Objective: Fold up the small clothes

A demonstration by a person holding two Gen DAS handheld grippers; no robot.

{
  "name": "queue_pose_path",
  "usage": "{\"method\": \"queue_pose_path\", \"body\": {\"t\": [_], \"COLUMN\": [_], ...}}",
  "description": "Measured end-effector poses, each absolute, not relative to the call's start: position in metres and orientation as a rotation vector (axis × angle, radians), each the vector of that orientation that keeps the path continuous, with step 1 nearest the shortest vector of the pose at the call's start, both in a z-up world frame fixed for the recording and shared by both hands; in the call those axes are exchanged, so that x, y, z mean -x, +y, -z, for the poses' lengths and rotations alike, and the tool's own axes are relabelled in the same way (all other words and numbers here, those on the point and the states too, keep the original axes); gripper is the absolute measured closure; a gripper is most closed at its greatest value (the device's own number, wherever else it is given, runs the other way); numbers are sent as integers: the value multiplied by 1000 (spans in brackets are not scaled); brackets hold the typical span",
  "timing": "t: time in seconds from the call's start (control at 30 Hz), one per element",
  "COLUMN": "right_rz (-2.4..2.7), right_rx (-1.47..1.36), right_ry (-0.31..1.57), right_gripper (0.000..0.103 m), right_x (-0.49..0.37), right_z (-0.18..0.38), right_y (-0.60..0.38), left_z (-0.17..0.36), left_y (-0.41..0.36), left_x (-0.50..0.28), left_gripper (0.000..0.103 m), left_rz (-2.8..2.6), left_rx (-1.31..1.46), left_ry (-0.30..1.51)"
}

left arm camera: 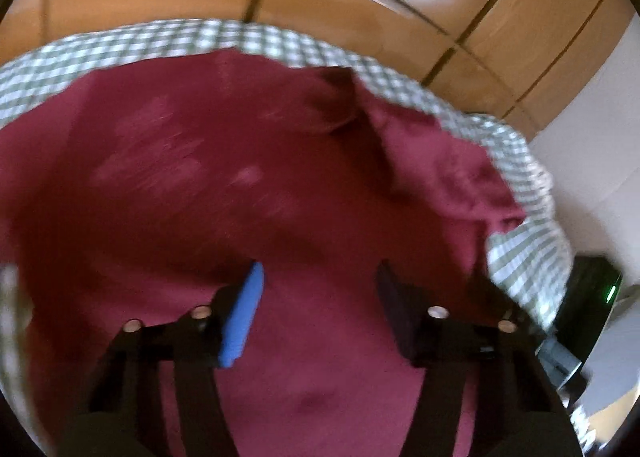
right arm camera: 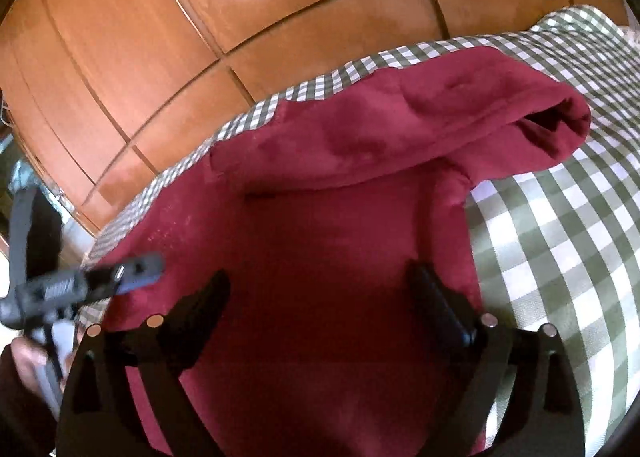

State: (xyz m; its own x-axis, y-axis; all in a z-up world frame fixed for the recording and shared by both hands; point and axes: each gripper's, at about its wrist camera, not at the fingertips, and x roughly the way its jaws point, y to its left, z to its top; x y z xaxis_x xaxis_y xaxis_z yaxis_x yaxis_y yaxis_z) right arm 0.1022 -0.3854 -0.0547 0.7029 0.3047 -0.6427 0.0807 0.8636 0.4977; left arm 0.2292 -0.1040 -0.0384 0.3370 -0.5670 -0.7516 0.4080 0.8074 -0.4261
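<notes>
Glossy wooden cabinet doors [right arm camera: 240,37] fill the background, and below them I have a green-and-white checked cloth [right arm camera: 560,237] covering the work surface. My left gripper [left arm camera: 320,289] hangs over the middle of the maroon garment [left arm camera: 200,177], its jaws spread wide with nothing between the blue pad and the dark one. My right gripper [right arm camera: 320,289] is likewise spread apart and empty, poised over the same maroon garment [right arm camera: 340,217]. Outward from there, the fabric lies spread on the checked cloth, with one sleeve [right arm camera: 460,113] draped across the top and its cuff opening facing right. I judge the folding barely started: perhaps one sleeve turned in, the body still broad and unfolded, so most of the folds remain.
</notes>
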Motion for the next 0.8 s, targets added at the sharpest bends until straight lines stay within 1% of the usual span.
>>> {"method": "queue_pose_path", "body": {"t": [0.1, 0.3, 0.33, 0.37, 0.4, 0.43, 0.6, 0.7, 0.8], "right_rz": [-132, -151, -154, -158, -160, -160, -158, -156, -151], "right_rx": [-521, -545, -547, -551, -552, -552, -550, -546, -539], "right_ry": [788, 774, 773, 772, 772, 772, 773, 775, 779], "right_gripper": [9, 8, 7, 7, 6, 6, 6, 5, 5], "right_x": [-103, -101, -101, -100, -100, -100, -101, -101, -102], "right_z": [54, 57, 57, 57, 57, 57, 57, 57, 56], "right_y": [-383, -386, -386, -386, -386, -386, -386, -385, -385], "left_z": [35, 50, 52, 53, 53, 51, 6, -32, -52], "left_y": [-134, -190, -196, -202, -210, -213, -196, -173, -154], "left_x": [-248, -282, -284, -287, -291, -294, -300, -295, -289], "left_gripper": [46, 46, 48, 57, 88, 97, 97, 97, 97], "left_rz": [689, 748, 751, 754, 755, 759, 812, 826, 810], "left_rx": [203, 223, 220, 216, 198, 193, 313, 351, 349], "left_ry": [1064, 1130, 1135, 1137, 1141, 1147, 1035, 933, 870]}}
